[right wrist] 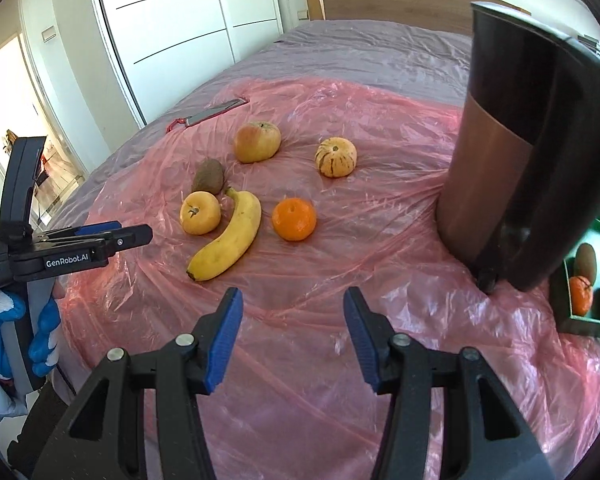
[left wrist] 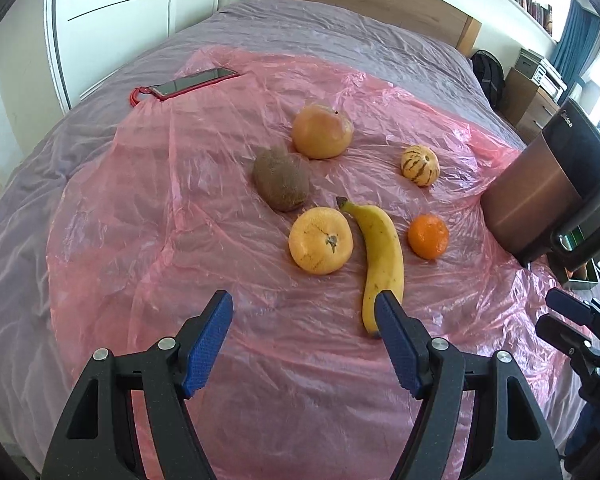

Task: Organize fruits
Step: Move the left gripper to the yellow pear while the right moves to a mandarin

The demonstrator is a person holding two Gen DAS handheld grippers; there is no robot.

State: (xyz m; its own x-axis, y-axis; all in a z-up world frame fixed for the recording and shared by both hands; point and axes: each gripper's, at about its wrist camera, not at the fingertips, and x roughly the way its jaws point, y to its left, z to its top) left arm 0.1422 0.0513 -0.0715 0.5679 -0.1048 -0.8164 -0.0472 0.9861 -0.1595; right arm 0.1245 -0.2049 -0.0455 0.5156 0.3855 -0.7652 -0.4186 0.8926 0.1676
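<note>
1. Left tongs [left wrist: 304,308] spread wide, nothing between them, hovering over the pink plastic sheet [left wrist: 140,208]; one tip sits in front of the banana's [left wrist: 382,256] near end.
2. Right tongs [right wrist: 293,304] also wide, gripping nothing.
3. Beyond the tips: banana between a yellow orange [left wrist: 320,240] and a small tangerine [left wrist: 428,236].
4. Farther back: kiwi [left wrist: 280,180], apple [left wrist: 322,131], striped melon [left wrist: 420,163].
5. Far right, past a tall brown canister [right wrist: 512,160], a tray [right wrist: 572,324] holds a tangerine and kiwis.
</note>
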